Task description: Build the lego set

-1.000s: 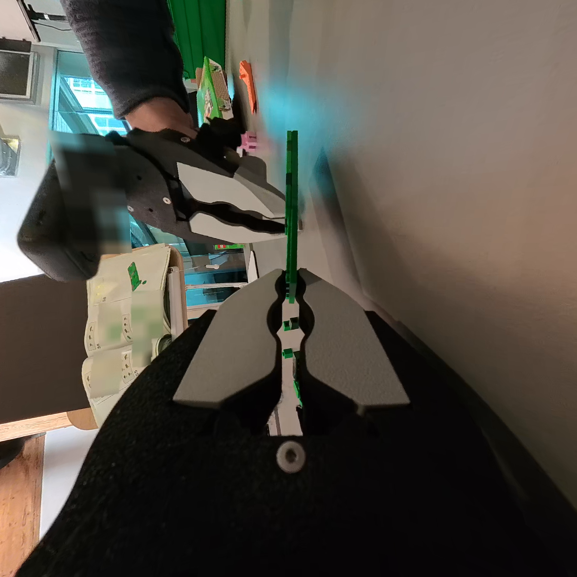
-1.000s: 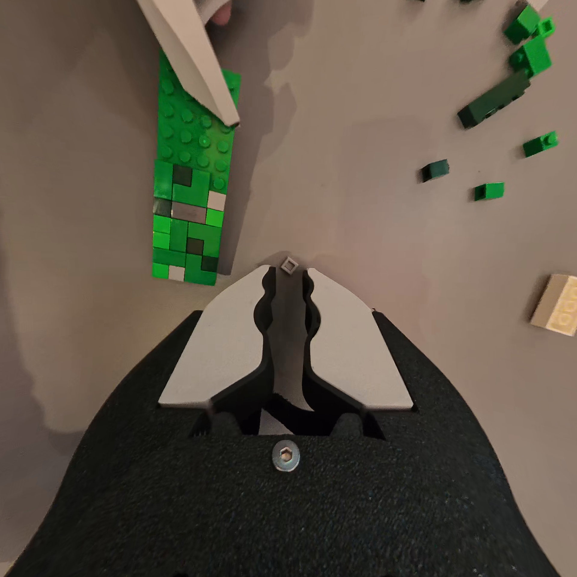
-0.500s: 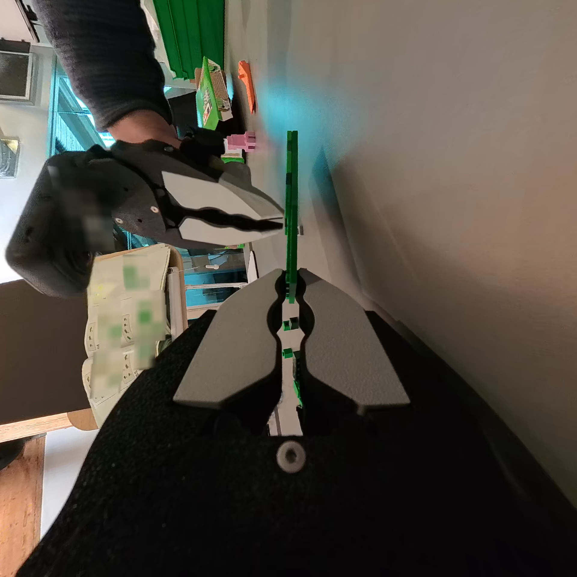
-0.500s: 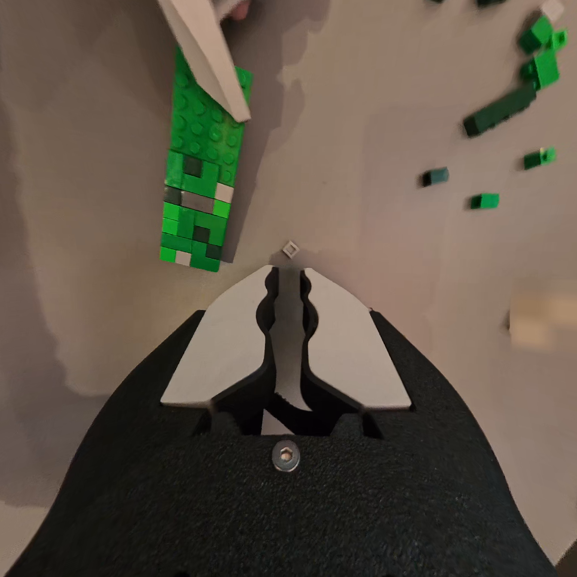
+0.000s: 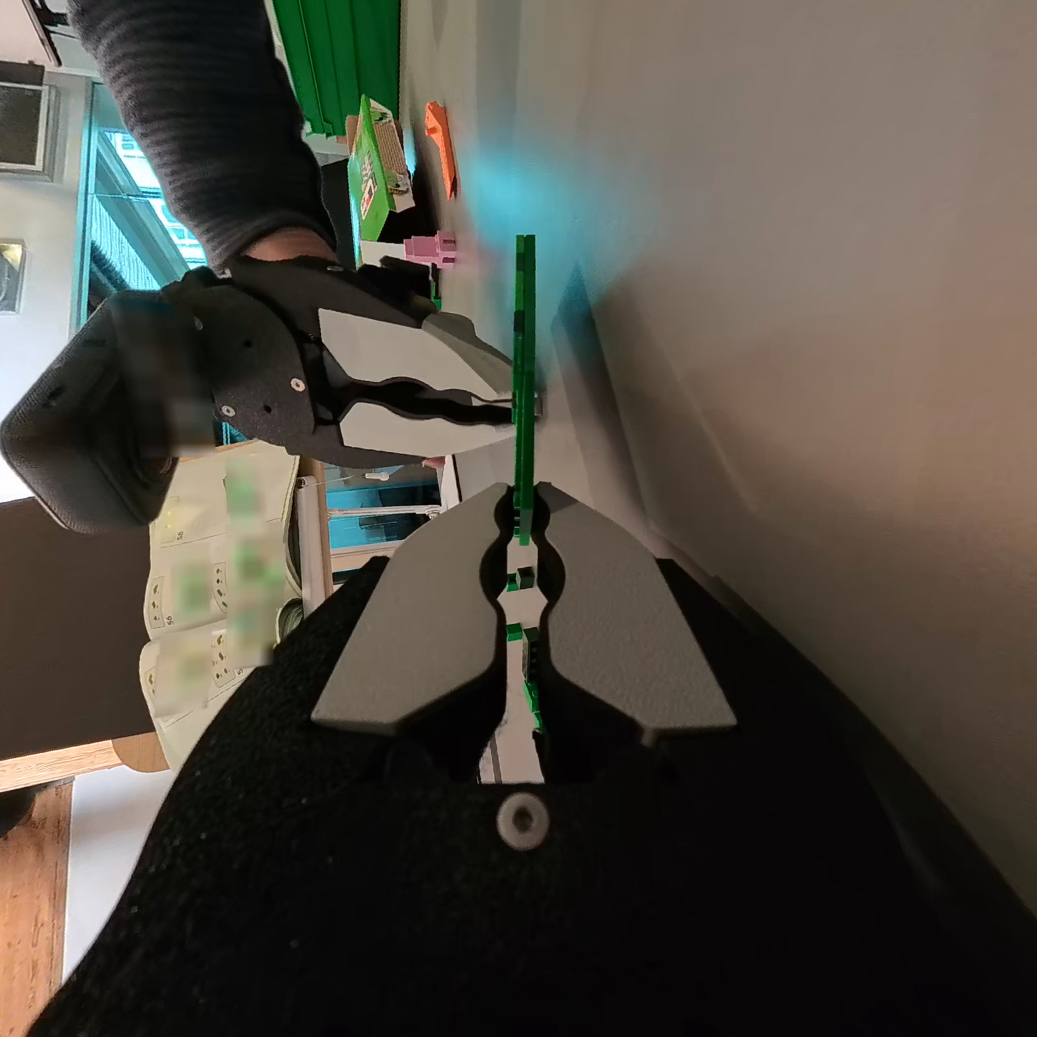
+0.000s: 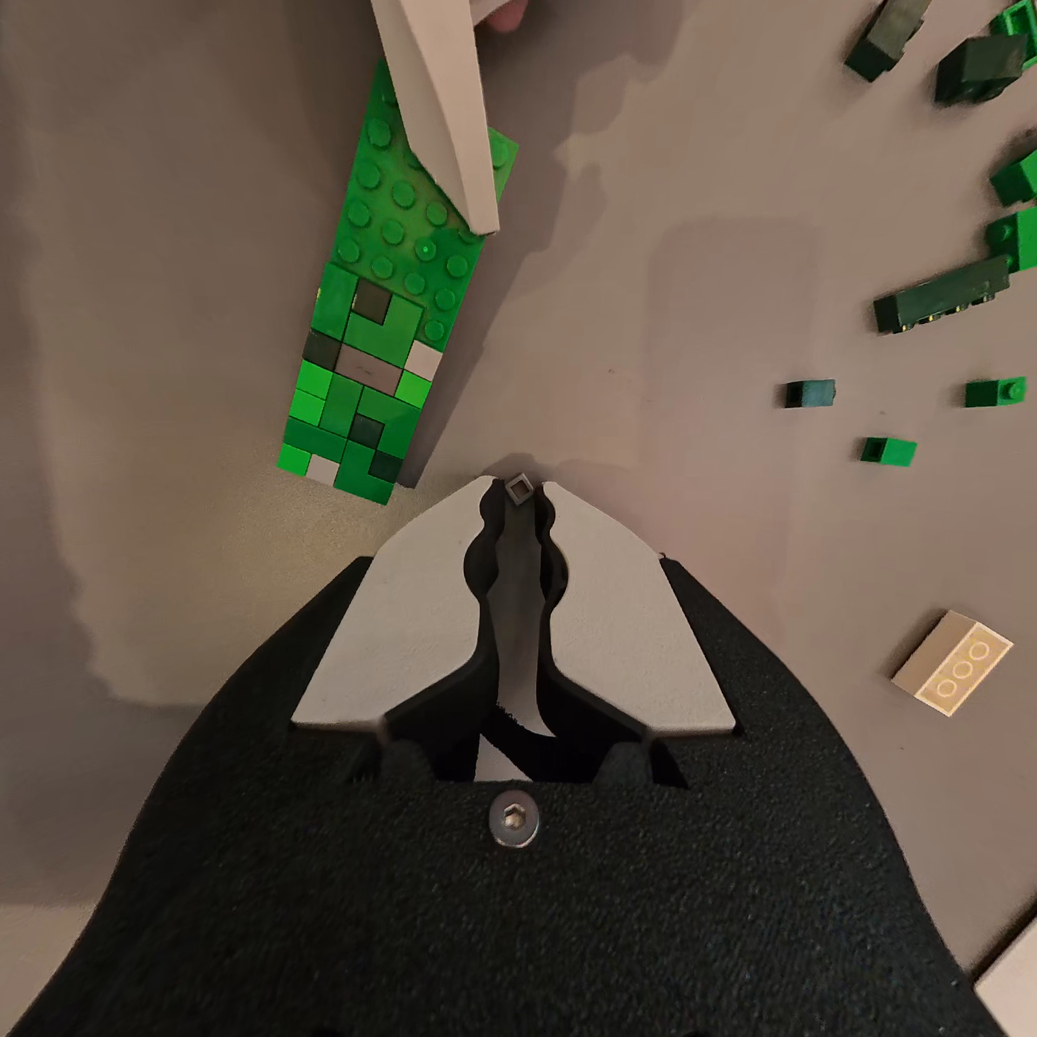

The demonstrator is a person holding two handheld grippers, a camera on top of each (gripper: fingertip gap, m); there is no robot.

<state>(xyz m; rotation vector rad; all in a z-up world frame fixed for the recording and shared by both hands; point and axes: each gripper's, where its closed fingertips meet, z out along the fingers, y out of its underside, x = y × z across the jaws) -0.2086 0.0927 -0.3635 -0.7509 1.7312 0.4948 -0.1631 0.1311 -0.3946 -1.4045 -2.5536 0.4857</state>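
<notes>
My left gripper [image 5: 524, 494] is shut on one end of a long green plate [image 5: 524, 336], seen edge-on. In the right wrist view the plate [image 6: 381, 314] lies over the grey table, its near half covered with green, grey and white tiles, and one left finger [image 6: 449, 140] is on its far end. My right gripper [image 6: 517, 488] is just beside the plate's near corner, jaws a narrow gap apart. A tiny grey square tile [image 6: 518, 487] sits on the table between its tips. The right gripper [image 5: 513, 412] also shows in the left wrist view, tips down by the plate.
Loose green bricks lie at the right: a long dark one [image 6: 943, 300] and small ones [image 6: 811, 393] [image 6: 889, 450]. A tan brick [image 6: 954, 662] lies nearer. An instruction booklet [image 5: 213, 589], a green box [image 5: 376, 163], an orange piece [image 5: 440, 140] and a pink piece [image 5: 432, 249] stand farther off. My hands' fingertips stand some 7 cm from each other.
My right gripper drew back from the grey tile, then came forward again, so the tile now sits between its tips. The left gripper still holds the plate.
</notes>
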